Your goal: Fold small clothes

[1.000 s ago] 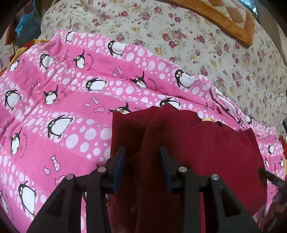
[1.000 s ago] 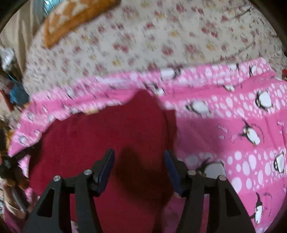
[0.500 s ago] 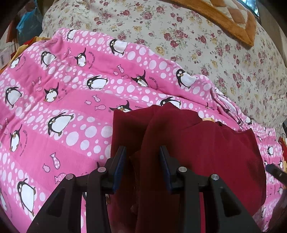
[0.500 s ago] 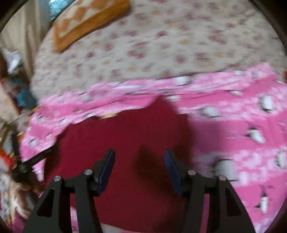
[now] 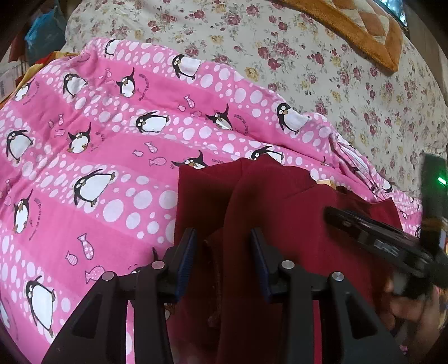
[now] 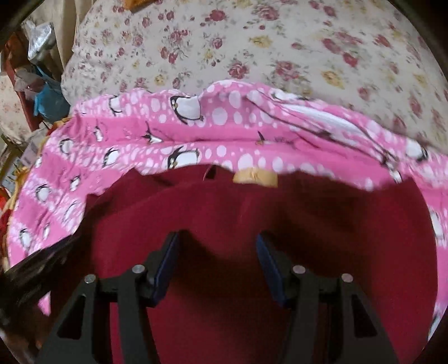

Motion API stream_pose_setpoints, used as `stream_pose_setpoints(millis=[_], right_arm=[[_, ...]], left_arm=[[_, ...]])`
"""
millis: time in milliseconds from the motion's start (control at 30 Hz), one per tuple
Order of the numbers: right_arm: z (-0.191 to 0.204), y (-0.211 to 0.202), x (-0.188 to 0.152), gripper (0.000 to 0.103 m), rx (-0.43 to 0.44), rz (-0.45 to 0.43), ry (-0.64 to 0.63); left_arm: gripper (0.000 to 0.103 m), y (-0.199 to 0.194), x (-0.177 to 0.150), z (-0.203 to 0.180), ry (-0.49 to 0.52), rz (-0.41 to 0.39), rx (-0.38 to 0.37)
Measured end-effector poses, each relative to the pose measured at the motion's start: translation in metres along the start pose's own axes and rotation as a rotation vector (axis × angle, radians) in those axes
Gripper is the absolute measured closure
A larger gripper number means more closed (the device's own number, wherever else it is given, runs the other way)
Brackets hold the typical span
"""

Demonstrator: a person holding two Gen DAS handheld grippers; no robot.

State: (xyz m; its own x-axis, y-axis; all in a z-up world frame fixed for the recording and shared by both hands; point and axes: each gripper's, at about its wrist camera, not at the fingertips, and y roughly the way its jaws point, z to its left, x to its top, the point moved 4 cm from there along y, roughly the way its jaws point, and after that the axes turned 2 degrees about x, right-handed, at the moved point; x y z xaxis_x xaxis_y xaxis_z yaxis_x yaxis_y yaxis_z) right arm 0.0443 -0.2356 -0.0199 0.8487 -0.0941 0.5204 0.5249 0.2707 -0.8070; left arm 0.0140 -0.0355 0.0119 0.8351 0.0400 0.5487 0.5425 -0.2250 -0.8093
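A dark red garment (image 5: 285, 212) lies on the pink penguin blanket (image 5: 112, 156), with one side folded over into a raised ridge. It fills the lower middle of the right wrist view (image 6: 252, 218), with a tan label (image 6: 256, 177) at its far edge. My left gripper (image 5: 222, 253) is open, its jaws on either side of the ridge at the garment's left part. My right gripper (image 6: 217, 260) is open and empty, low over the middle of the garment. It also shows in the left wrist view (image 5: 372, 238), reaching in from the right.
The blanket lies on a floral bedspread (image 5: 322, 64). An orange quilted cushion (image 5: 361, 25) sits at the far right. Bags and clutter (image 6: 42, 81) stand beside the bed on the left.
My right gripper swung left and inward over the garment, so it now enters the left wrist view. My left gripper has held still over the ridge.
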Motion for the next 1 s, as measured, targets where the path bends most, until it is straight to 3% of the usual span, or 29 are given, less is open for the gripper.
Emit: stream_pose_setpoints(millis=[100, 200, 300, 400, 567, 667, 733, 767, 1000], right_arm=[[0.003, 0.026, 0.009, 0.043, -0.020, 0.049, -0.012], [0.007, 0.021, 0.020, 0.043, -0.015, 0.046, 0.014], [0.018, -0.003, 0.033, 0.043, 0.099, -0.038, 0.059], [0.042, 0.003, 0.042, 0.043, 0.158, 0.003, 0.012], [0.066, 0.040, 0.050, 0.043, 0.077, 0.062, -0.114], [0.068, 0.059, 0.050, 0.044, 0.100, 0.093, -0.149], [0.071, 0.065, 0.049, 0.072, 0.104, 0.104, -0.175], [0.073, 0.066, 0.050, 0.101, 0.115, 0.103, -0.181], [0.082, 0.067, 0.060, 0.103, 0.149, 0.064, -0.175]], left_arm=[[0.082, 0.004, 0.001, 0.001, -0.003, 0.012, 0.001], [0.082, 0.005, 0.001, 0.004, -0.025, 0.024, -0.012], [0.082, 0.001, 0.000, 0.006, -0.037, 0.030, -0.023], [0.082, -0.003, -0.001, 0.008, -0.037, 0.029, -0.026], [0.081, -0.006, -0.002, 0.012, -0.049, 0.037, -0.043], [0.081, -0.005, -0.001, 0.013, -0.054, 0.046, -0.049], [0.081, -0.006, -0.001, 0.014, -0.057, 0.050, -0.055], [0.081, -0.008, -0.001, 0.015, -0.060, 0.050, -0.060], [0.081, -0.024, -0.005, 0.014, -0.027, 0.021, -0.072]])
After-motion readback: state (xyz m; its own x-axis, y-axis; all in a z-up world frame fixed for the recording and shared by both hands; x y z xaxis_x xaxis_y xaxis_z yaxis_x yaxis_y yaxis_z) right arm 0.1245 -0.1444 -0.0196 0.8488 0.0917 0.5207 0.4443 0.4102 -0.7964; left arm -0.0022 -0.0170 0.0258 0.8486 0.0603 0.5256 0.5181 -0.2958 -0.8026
